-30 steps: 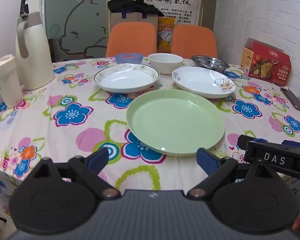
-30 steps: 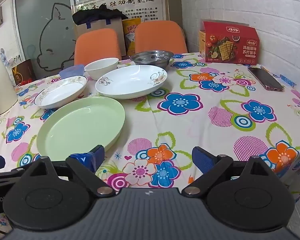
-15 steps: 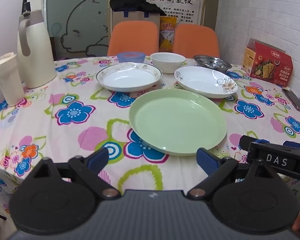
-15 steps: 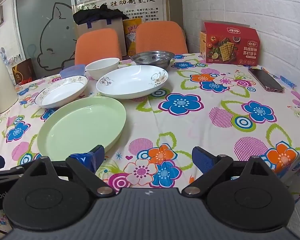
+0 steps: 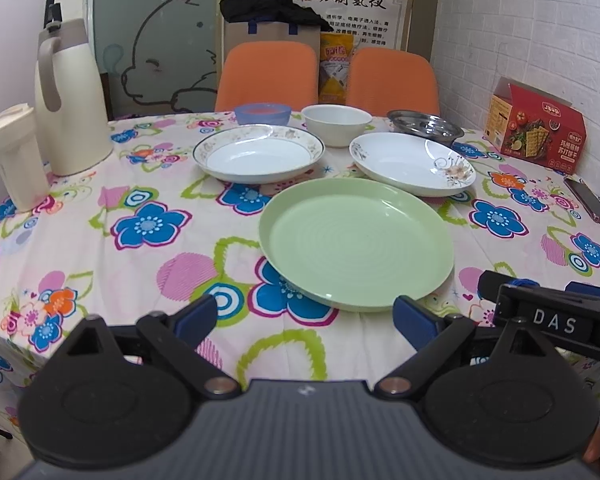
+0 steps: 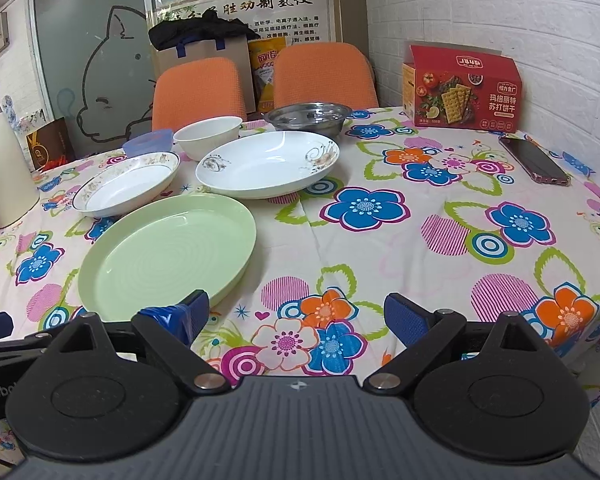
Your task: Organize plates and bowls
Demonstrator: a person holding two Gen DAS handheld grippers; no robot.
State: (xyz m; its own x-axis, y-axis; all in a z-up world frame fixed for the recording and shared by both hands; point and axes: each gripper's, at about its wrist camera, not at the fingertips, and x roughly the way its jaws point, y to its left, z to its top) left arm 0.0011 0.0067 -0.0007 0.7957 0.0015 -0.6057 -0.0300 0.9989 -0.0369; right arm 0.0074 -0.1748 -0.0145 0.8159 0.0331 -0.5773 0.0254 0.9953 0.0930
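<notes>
You face a round table [image 5: 100,216] under a flowered cloth, with two orange chairs [image 5: 270,76] behind its far edge. The green plate [image 5: 356,242] is your landmark: it lies flat on the cloth at the near middle, the largest dish on the table.

Beyond the green plate to its left sits the gold-rimmed plate [image 5: 259,154]; beyond it to its right sits the white flower-painted plate [image 5: 412,162], whose near rim comes close to the green plate's far rim. Farther back from the green plate stand three bowls in a row: the blue bowl [image 5: 263,113] at left, the white bowl [image 5: 337,120] in the middle, and the steel bowl [image 5: 425,125] at right, just behind the flower-painted plate.

Far left of the green plate stands a tall cream jug [image 5: 70,96] with a smaller cream bottle [image 5: 16,160] beside it. Far right of the green plate, by the brick wall, stands a red cracker box [image 6: 462,88], and a phone [image 6: 534,160] lies flat nearer to you than the box.

Your left gripper [image 5: 306,316] hovers at the table's near edge just short of the green plate's near rim, fingers spread wide and grasping nothing. Your right gripper [image 6: 296,312] hangs over the cloth just right of the green plate, released, its left finger [image 6: 194,308] close by the plate's near rim; you cannot tell whether they touch.
</notes>
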